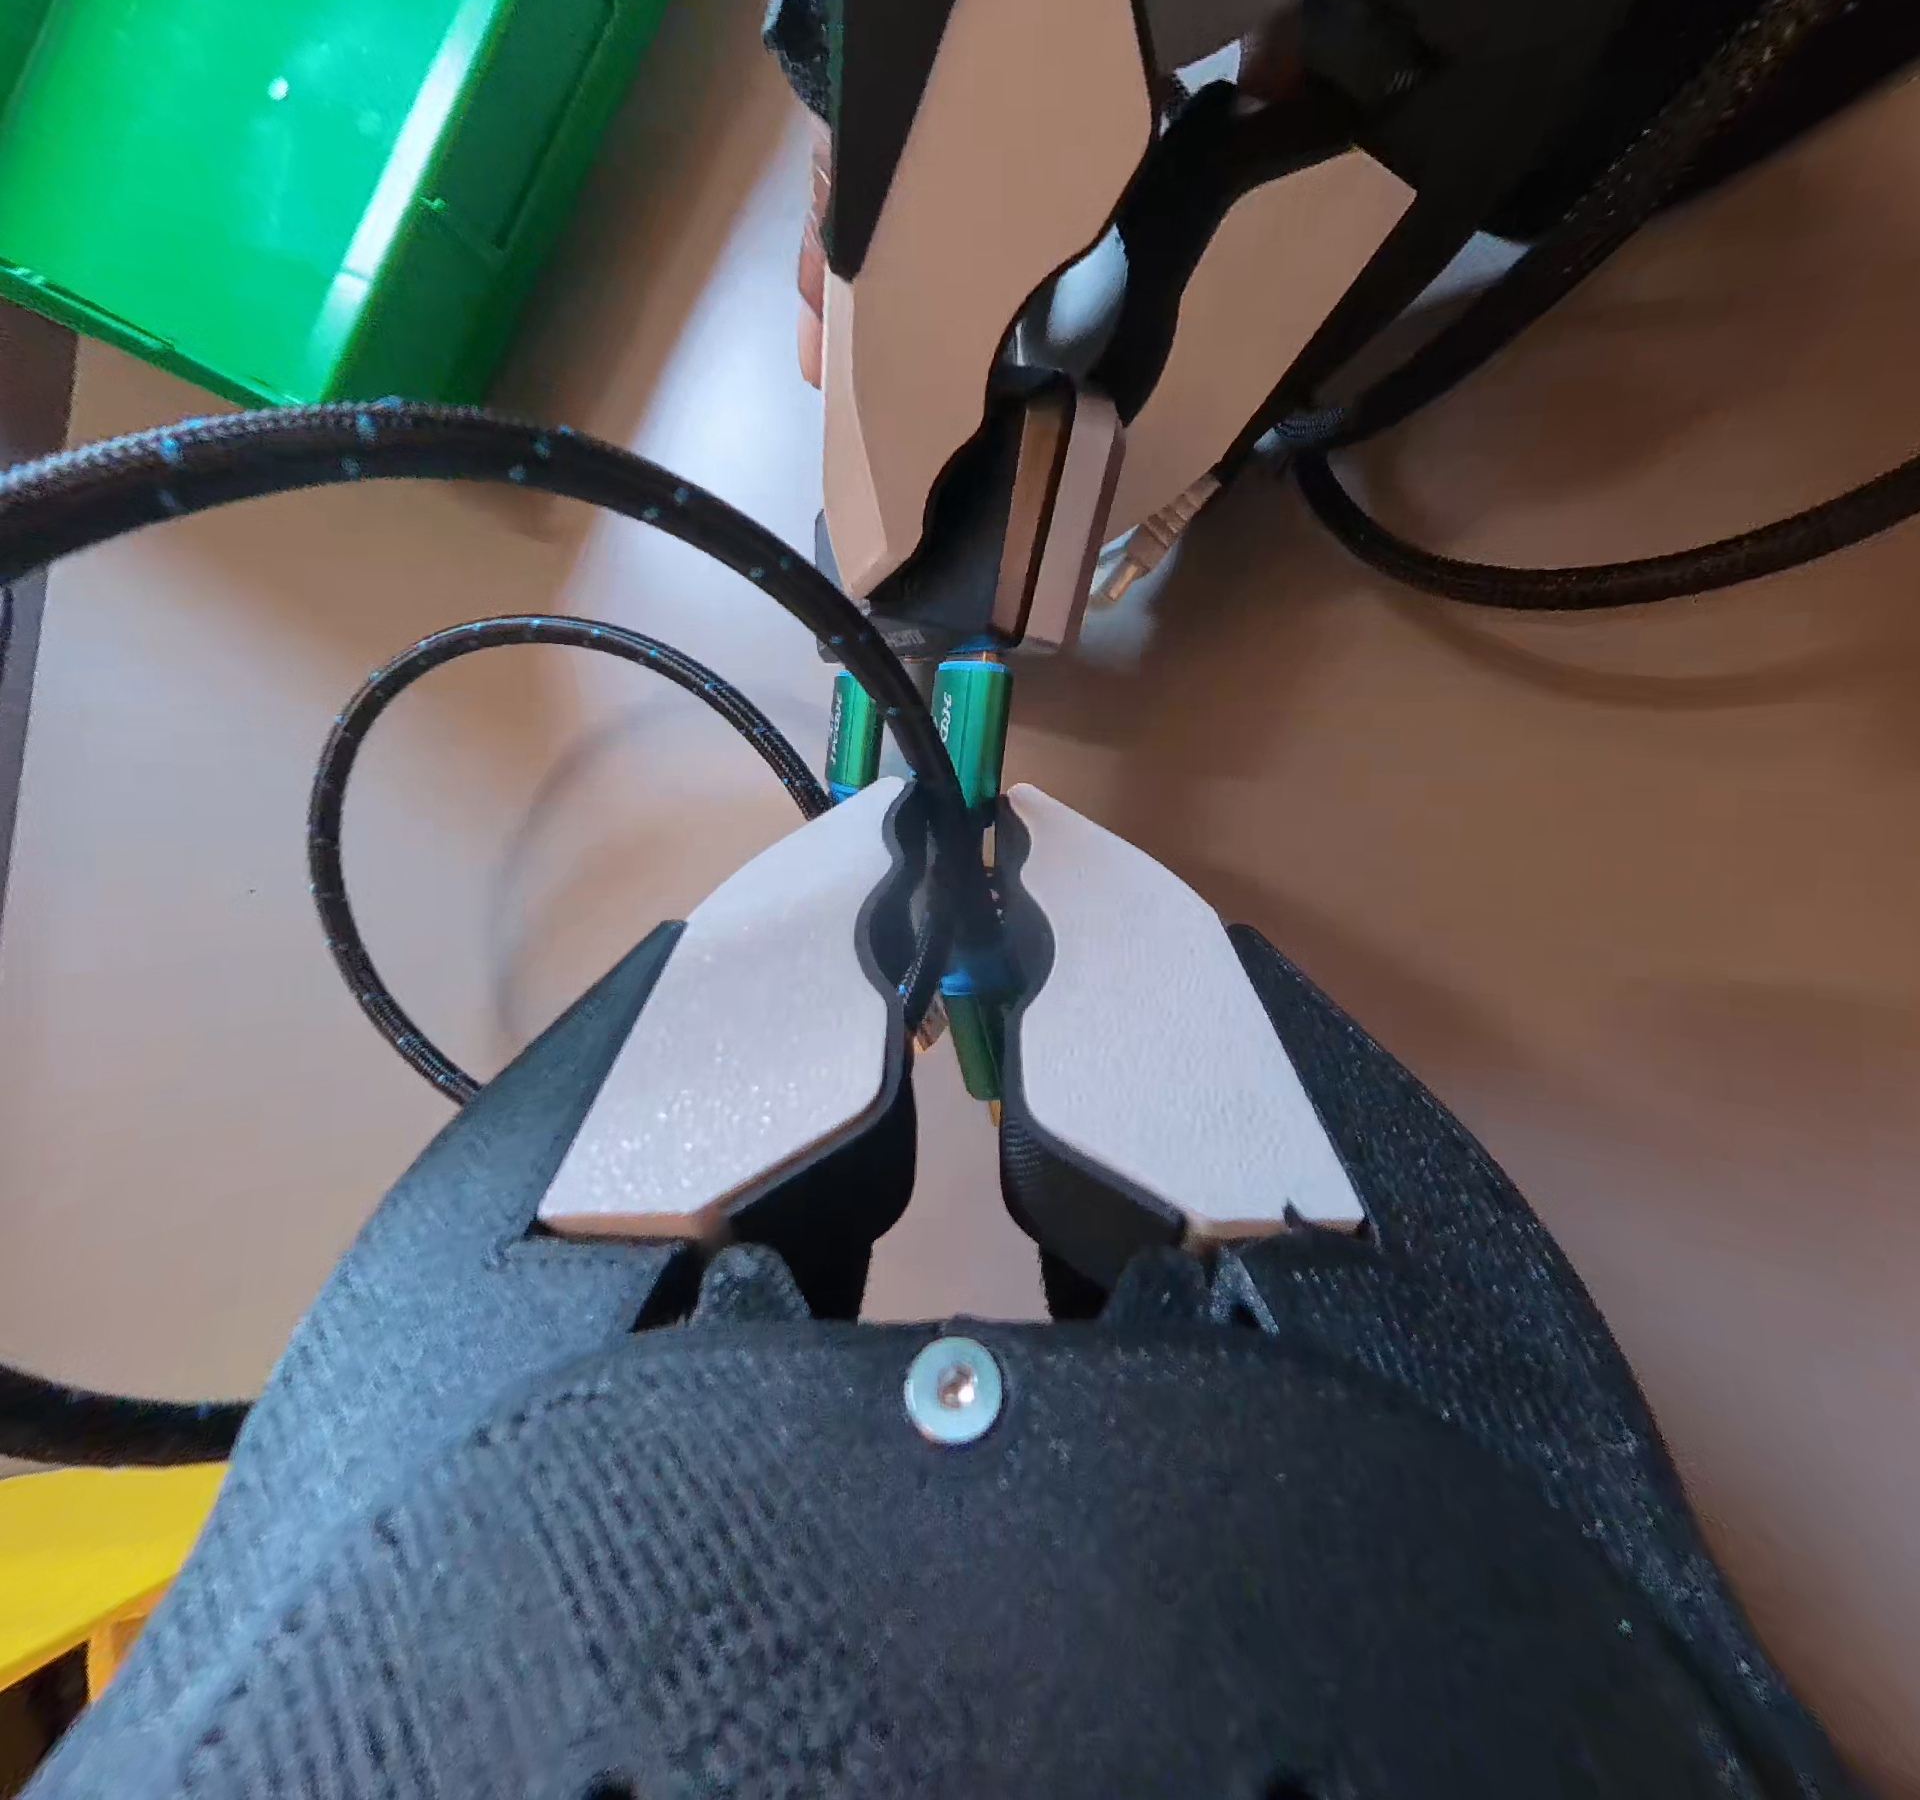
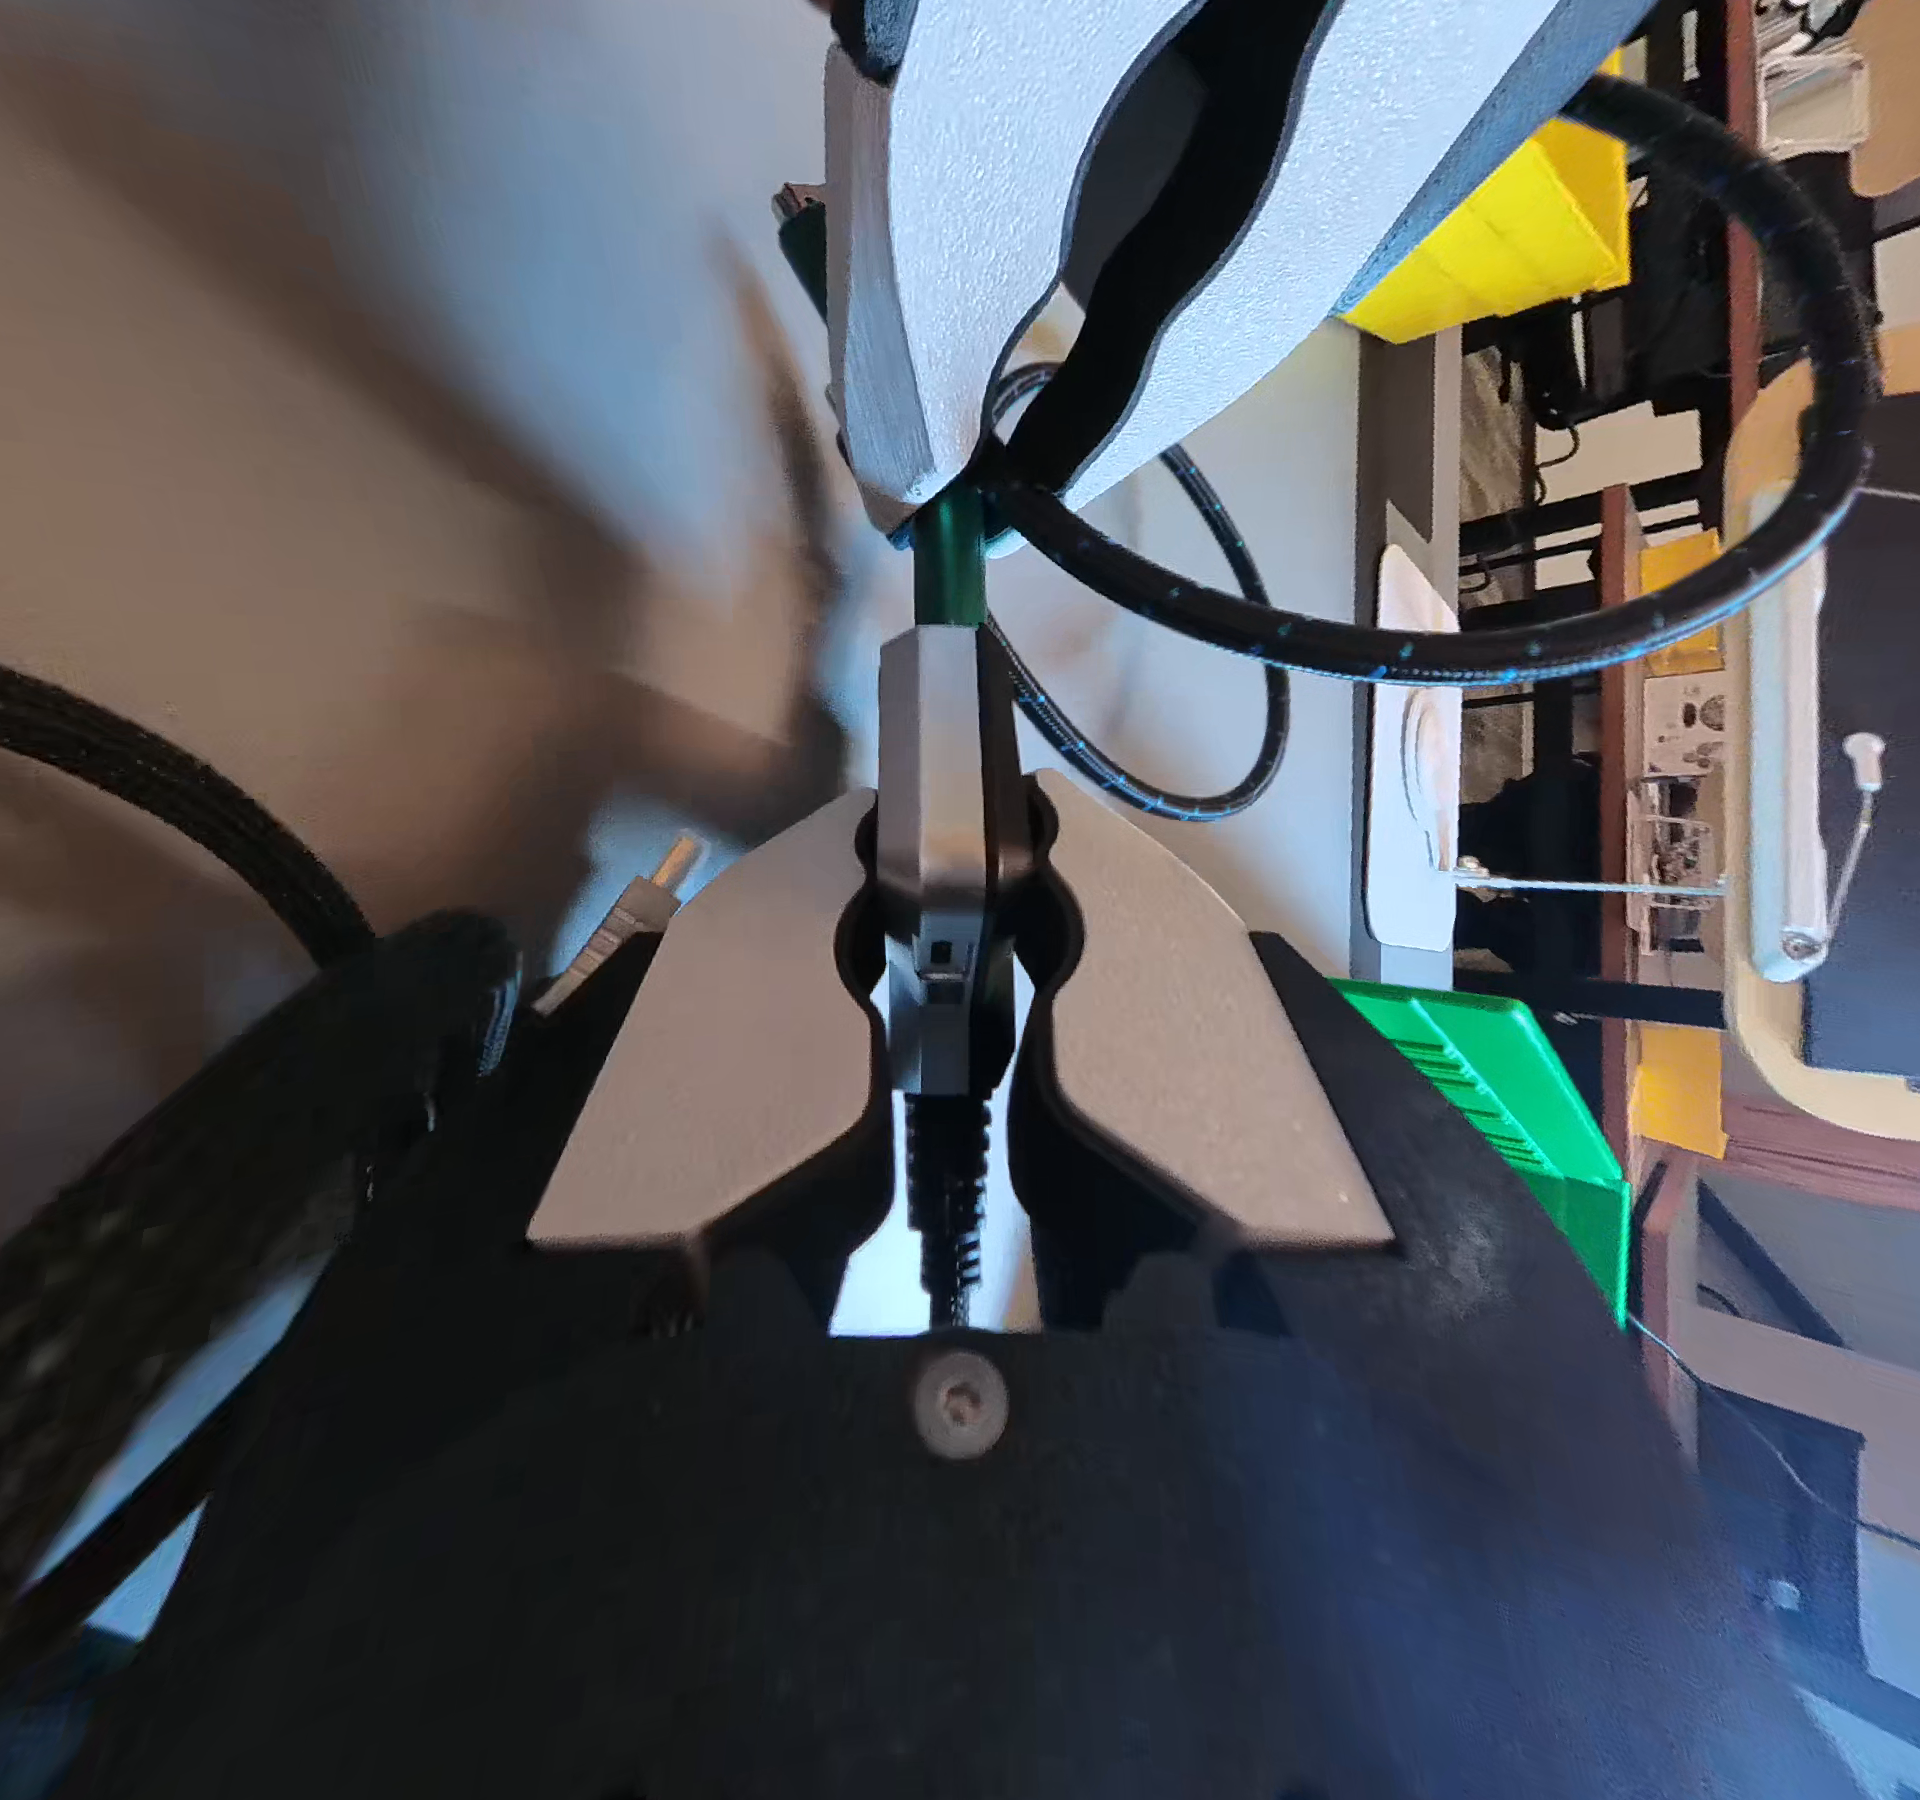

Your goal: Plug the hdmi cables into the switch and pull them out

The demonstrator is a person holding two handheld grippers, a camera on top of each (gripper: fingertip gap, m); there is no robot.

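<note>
Left gripper [image 1: 956, 800], pale-grey pads on black printed fingers, pinched on black braided blue-flecked HDMI cable [image 1: 582, 472] right behind its green metal plug [image 1: 971, 737]. A second green-shelled connector [image 1: 977, 1054] sits deeper in the gap between the same fingers, gold tip pointing back toward the camera.

Green metal plug seated in the small silver-and-black HDMI switch [image 1: 1044, 524]. Another green plug [image 1: 852, 742] just beside it on the left, also at the switch face; cannot tell how deep it is seated. Thinner loop of the same braided cable [image 1: 343, 877] curls off to the left over the tan tabletop [image 1: 1507, 919].

Right gripper [image 2: 951, 794] clamped on the switch body [image 2: 925, 784], switch upright between the pads, ribbed black strain relief [image 2: 948, 1200] of its own lead running back between the fingers. Opposite gripper [image 2: 951, 503] comes in from above, tips closed at the green plug [image 2: 948, 571] where it meets the switch top. Both devices held up off the table, tip to tip.

Loose silver connector with gold tip [image 2: 634, 919] lying on the table at left, next to a thick black sleeved cable [image 2: 197, 794]. Green plastic bin [image 1: 301, 119] at top left in the left wrist view, yellow bin [image 2: 1496, 233] behind in the right wrist view.
</note>
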